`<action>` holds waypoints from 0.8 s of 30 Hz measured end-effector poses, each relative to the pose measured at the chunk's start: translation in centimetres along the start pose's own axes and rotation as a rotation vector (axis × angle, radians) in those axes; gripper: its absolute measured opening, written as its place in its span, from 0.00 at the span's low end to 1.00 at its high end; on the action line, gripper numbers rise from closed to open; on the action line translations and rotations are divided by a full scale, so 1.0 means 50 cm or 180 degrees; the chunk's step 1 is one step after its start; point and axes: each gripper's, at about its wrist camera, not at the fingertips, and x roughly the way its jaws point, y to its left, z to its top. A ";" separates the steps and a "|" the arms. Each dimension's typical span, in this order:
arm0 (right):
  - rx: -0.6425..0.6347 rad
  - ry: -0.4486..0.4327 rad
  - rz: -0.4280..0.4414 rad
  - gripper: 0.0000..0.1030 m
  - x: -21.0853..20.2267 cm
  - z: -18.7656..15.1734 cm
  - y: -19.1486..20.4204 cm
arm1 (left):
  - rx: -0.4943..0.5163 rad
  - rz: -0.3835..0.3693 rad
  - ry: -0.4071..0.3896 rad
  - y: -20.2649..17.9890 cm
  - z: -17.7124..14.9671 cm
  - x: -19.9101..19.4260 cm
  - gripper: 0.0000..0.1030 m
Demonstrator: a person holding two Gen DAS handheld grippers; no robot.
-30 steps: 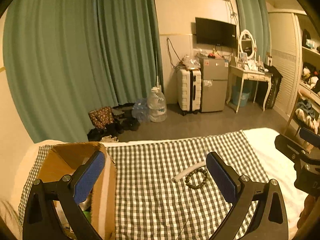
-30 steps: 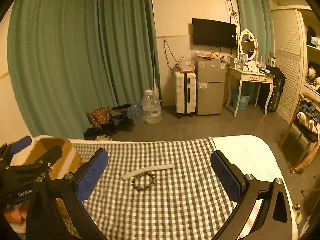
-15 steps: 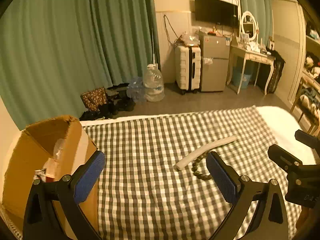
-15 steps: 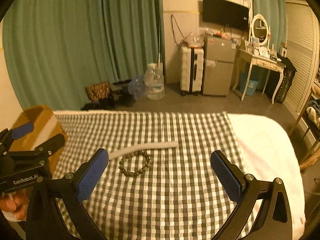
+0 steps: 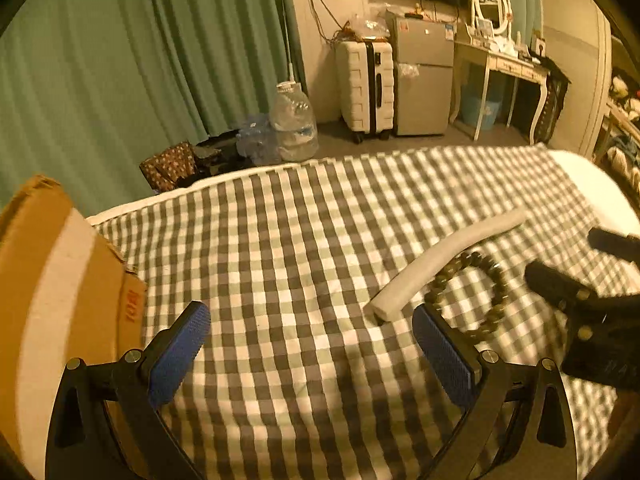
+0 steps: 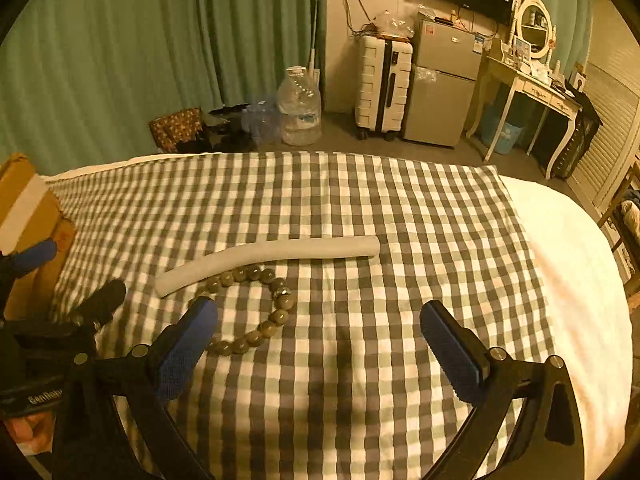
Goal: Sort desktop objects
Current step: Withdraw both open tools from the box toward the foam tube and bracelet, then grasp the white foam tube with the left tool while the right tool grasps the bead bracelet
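Note:
A long white foam tube (image 6: pixel 268 258) (image 5: pixel 444 256) lies across the checked cloth (image 6: pixel 360 208) (image 5: pixel 280 240). Touching its near side is a ring of greenish beads, a bracelet (image 6: pixel 256 304) (image 5: pixel 480 292). My right gripper (image 6: pixel 316 340) hangs open just above the cloth, its left pad beside the bracelet's near edge. My left gripper (image 5: pixel 308 344) is open too, with bare cloth between its pads and the tube's end just ahead of its right pad. Each gripper shows at the edge of the other's view. An open cardboard box (image 5: pixel 52 292) (image 6: pixel 24 204) stands at the left.
The cloth covers a white bed (image 6: pixel 568 248) whose far edge drops to the floor. Beyond stand a water jug (image 6: pixel 300 108), a white suitcase (image 6: pixel 384 84), a small fridge (image 6: pixel 444 84), a dressing table (image 6: pixel 532 84) and green curtains (image 6: pixel 160 40).
Both grippers have dropped and tilted toward the cloth, coming close to the tube and bracelet. The box has slid toward the left edge of both views. Jaws stayed open.

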 end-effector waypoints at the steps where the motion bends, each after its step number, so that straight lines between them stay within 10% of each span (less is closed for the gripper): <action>1: -0.0016 0.0007 -0.0047 0.99 0.009 -0.002 0.002 | 0.0004 -0.0007 0.0023 -0.001 -0.003 0.010 1.00; 18: 0.0021 0.0510 -0.0755 0.96 0.081 -0.050 -0.080 | 0.0189 -0.0228 0.0132 -0.077 0.017 0.076 1.00; 24: 0.0292 0.0650 -0.0594 0.62 0.062 -0.063 -0.141 | -0.0027 -0.0391 0.0236 -0.104 0.033 0.092 0.94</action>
